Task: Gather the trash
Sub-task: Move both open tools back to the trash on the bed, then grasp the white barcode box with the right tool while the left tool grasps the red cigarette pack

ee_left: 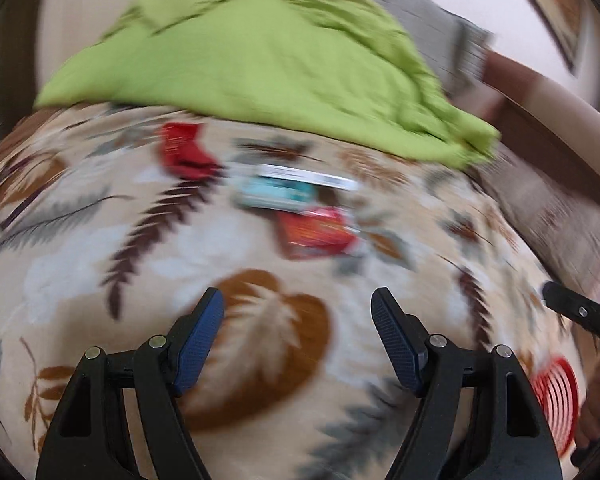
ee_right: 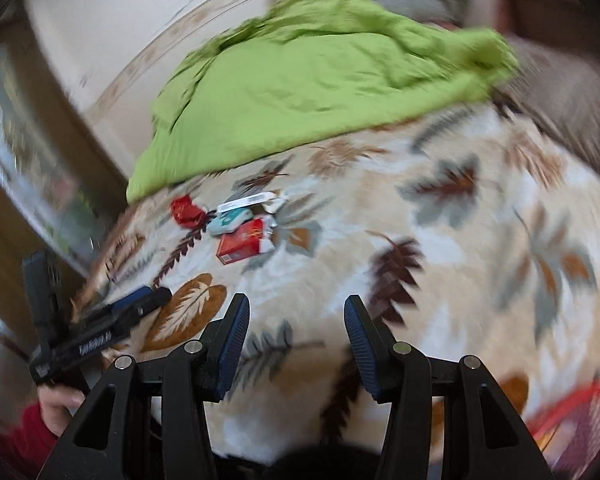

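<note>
I have both cameras looking down over a bed covered by a leaf-patterned blanket (ee_left: 148, 248), and both pictures are smeared. My left hand-held gripper (ee_left: 298, 300) hangs over a brown leaf in the print with its jaws apart and nothing between the blue pads (ee_left: 198, 344). My right hand-held gripper (ee_right: 296, 308) is the same: jaws parted, only blanket showing between them. The trash lies in a small cluster ahead of both tools, near the edge of a crumpled green cloth (ee_left: 260, 64) spread across the far part of the bed. On the left of the cluster is a crumpled red wrapper (ee_left: 184, 152); just beside it is a teal and white packet (ee_left: 276, 192), and a red-orange box (ee_left: 316, 232) touches that packet on the near side. In the right wrist view the same three pieces sit together, well ahead of the fingertips and slightly to the left. A red mesh basket (ee_right: 580, 408) shows at the lower right corner of that view. The left wrist view catches something red and slotted at its right edge; too blurred to say whether it is that basket. A red sleeve (ee_right: 24, 436) is visible behind the left tool.
</note>
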The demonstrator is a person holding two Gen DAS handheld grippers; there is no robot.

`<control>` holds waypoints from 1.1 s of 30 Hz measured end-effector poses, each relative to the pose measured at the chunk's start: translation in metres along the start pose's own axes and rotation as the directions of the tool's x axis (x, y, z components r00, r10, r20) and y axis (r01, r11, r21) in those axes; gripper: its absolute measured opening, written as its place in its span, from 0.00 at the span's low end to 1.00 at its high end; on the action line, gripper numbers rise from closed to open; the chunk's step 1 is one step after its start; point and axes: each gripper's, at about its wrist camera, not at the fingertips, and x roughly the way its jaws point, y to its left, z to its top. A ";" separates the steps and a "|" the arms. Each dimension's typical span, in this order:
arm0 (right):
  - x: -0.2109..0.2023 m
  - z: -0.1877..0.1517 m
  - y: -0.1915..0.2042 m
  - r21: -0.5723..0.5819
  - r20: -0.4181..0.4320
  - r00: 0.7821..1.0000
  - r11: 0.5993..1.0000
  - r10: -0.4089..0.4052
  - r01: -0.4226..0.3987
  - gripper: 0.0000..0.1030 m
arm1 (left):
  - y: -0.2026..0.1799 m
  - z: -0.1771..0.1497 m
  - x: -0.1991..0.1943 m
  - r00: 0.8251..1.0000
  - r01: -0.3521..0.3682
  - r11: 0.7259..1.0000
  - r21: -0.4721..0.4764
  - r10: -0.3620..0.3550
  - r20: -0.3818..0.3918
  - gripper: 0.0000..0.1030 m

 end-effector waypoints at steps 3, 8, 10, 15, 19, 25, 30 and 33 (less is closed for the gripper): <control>0.028 0.019 0.034 -0.206 -0.009 0.998 0.976 -0.067 0.064 0.52 | 0.025 -0.002 0.016 0.997 -0.075 0.995 -0.060 0.077 0.024 0.73; 0.078 0.037 0.078 -0.481 0.015 0.987 0.864 -0.159 0.146 0.52 | 0.047 0.000 0.031 0.991 -0.128 0.986 -0.111 0.131 0.023 0.73; 0.101 0.045 0.089 -0.543 0.004 0.986 0.828 -0.164 0.141 0.52 | 0.051 0.002 0.030 0.988 -0.143 0.983 -0.118 0.149 0.050 0.73; 0.174 0.069 0.105 -0.653 -0.012 0.976 0.741 -0.217 0.157 0.51 | 0.055 0.004 0.037 0.985 -0.161 0.979 -0.125 0.167 0.039 0.73; 0.219 0.078 0.112 -0.737 -0.015 0.962 0.653 -0.272 0.173 0.50 | 0.056 0.006 0.042 0.986 -0.160 0.979 -0.128 0.165 0.031 0.73; 0.266 0.082 0.122 -0.835 -0.013 0.944 0.523 -0.328 0.170 0.39 | 0.050 0.006 0.048 0.988 -0.150 0.983 -0.103 0.153 0.021 0.73; 0.281 0.094 0.116 -0.826 -0.026 0.948 0.540 -0.317 0.158 0.20 | 0.049 0.006 0.050 0.989 -0.145 0.985 -0.096 0.148 0.015 0.73; 0.271 0.106 0.103 -0.739 -0.046 0.957 0.654 -0.285 0.159 0.16 | 0.051 0.007 0.050 0.989 -0.144 0.983 -0.111 0.147 0.015 0.73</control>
